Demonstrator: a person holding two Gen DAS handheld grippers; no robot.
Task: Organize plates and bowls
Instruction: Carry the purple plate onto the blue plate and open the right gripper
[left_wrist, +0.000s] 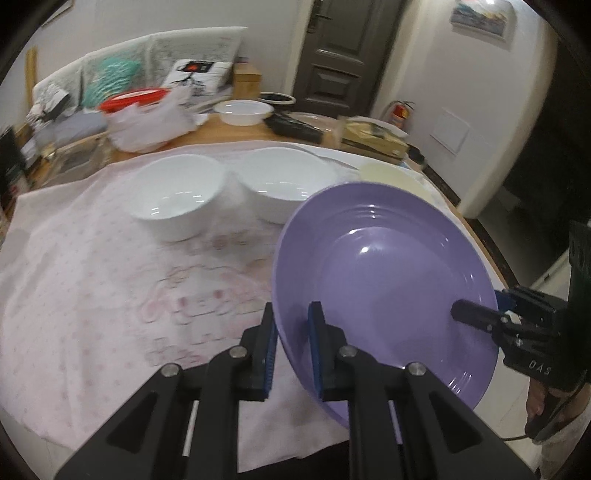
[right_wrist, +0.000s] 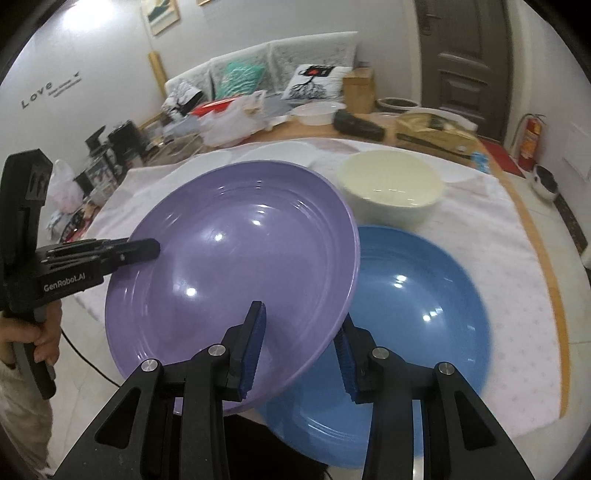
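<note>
Furthest left on the pink patterned tablecloth (left_wrist: 92, 266), two white ceramic bowls (left_wrist: 181, 195) are seen side by side, not yet stacked. Next, the glossy purple round plate (left_wrist: 388, 280) is held tilted above the cloth. Its near-left rim is clamped by the left gripper (left_wrist: 293, 350), whose jaws are nearly together on it. Its opposite rim is gripped by the right gripper (right_wrist: 301, 358), whose jaws straddle the edge. Just below and to the right, a glossy blue round plate (right_wrist: 417, 325) lies flat, probably the stacking target. Beyond it, a cream ceramic bowl (right_wrist: 391, 188) stands alone. Little appears finished: the plates remain unstacked and the bowls ungathered.
</note>
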